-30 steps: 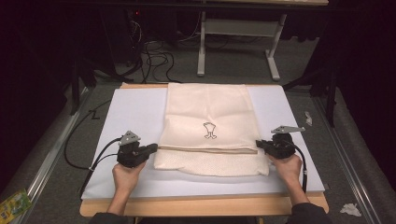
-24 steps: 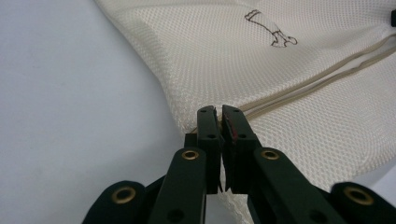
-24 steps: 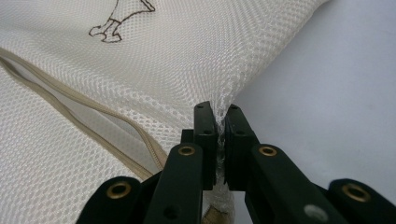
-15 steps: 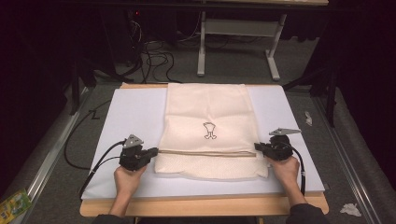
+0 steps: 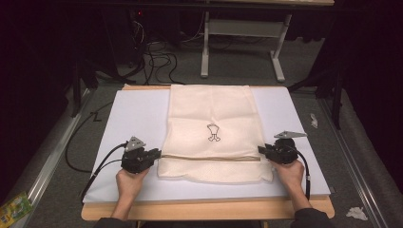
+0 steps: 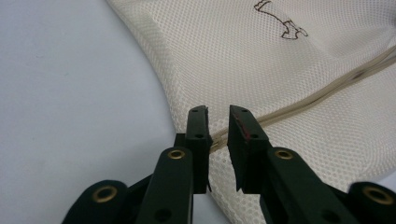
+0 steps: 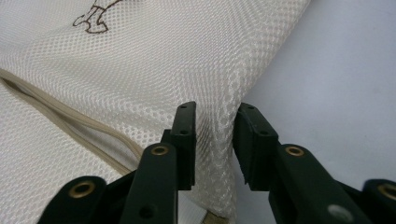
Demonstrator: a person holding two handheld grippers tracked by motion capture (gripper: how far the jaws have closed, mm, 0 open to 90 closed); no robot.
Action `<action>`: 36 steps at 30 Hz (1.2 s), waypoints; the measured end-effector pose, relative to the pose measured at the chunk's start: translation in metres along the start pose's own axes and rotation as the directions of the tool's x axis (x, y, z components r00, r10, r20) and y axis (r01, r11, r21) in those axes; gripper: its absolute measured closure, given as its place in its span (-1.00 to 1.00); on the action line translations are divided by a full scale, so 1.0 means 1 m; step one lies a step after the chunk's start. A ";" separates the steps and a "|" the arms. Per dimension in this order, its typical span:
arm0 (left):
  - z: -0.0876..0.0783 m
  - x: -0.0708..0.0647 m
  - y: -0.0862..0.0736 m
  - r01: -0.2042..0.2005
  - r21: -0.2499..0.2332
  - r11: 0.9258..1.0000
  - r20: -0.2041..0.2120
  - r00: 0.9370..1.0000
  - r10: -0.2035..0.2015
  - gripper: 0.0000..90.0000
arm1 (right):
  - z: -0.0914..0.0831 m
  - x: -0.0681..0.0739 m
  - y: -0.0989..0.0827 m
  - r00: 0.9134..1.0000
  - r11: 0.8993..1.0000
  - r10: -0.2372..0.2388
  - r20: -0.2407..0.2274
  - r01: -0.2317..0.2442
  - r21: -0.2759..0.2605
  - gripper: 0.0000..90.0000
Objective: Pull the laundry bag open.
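A cream mesh bag (image 5: 211, 109) lies flat on the white board (image 5: 133, 118), with a small dark printed figure (image 5: 214, 133) at its centre. A tan cord (image 5: 209, 157) runs across the bag along a fold line near its front end. My left gripper (image 5: 157, 153) rests at the bag's left edge, level with the cord. Its jaws stand slightly open, and the cord (image 6: 327, 93) and the bag's edge run into the narrow gap of the left gripper (image 6: 218, 116). My right gripper (image 5: 260, 149) rests at the bag's right edge. The right gripper (image 7: 215, 114) is open around a raised ridge of mesh (image 7: 224, 126).
The white board sits on a wooden table (image 5: 204, 209) whose front edge is close to the person's hands. Black cables (image 5: 95, 166) trail left from the left gripper. Behind the table are a dark floor, cables and a white table frame (image 5: 242, 42).
Both grippers moved a little toward the person with the folded edge and its cord, then stopped. Between half a second ago and now they barely move.
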State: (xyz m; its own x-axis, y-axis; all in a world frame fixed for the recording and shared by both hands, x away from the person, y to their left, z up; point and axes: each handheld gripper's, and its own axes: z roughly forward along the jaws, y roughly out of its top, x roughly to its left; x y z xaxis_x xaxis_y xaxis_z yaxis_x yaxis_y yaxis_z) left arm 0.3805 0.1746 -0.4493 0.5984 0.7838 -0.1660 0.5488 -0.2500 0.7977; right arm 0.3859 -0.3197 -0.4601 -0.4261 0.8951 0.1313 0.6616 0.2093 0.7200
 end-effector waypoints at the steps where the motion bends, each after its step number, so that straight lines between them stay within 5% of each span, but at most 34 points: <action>1: -0.001 0.000 0.000 -0.001 -0.007 1.000 -0.001 1.000 0.001 0.66 | 0.000 0.000 0.000 1.000 1.000 -0.001 0.005 0.001 -0.002 0.48; 17: -0.022 0.010 0.007 0.000 -0.101 0.995 -0.040 0.999 -0.004 0.40 | -0.030 -0.006 0.002 1.000 0.993 0.024 0.018 -0.022 -0.115 0.47; 36: -0.041 0.031 0.006 0.049 -0.155 0.987 -0.086 0.994 -0.063 0.35 | -0.064 -0.036 -0.014 0.992 0.970 0.113 0.061 -0.096 -0.225 0.49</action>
State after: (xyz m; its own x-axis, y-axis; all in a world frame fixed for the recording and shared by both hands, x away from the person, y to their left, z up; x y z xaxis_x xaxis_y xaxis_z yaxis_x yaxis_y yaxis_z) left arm 0.3783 0.2205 -0.4258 0.5102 0.8441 -0.1650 0.4801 -0.1203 0.8689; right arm 0.3524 -0.3806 -0.4313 -0.3101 0.9355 0.1694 0.5438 0.0284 0.8387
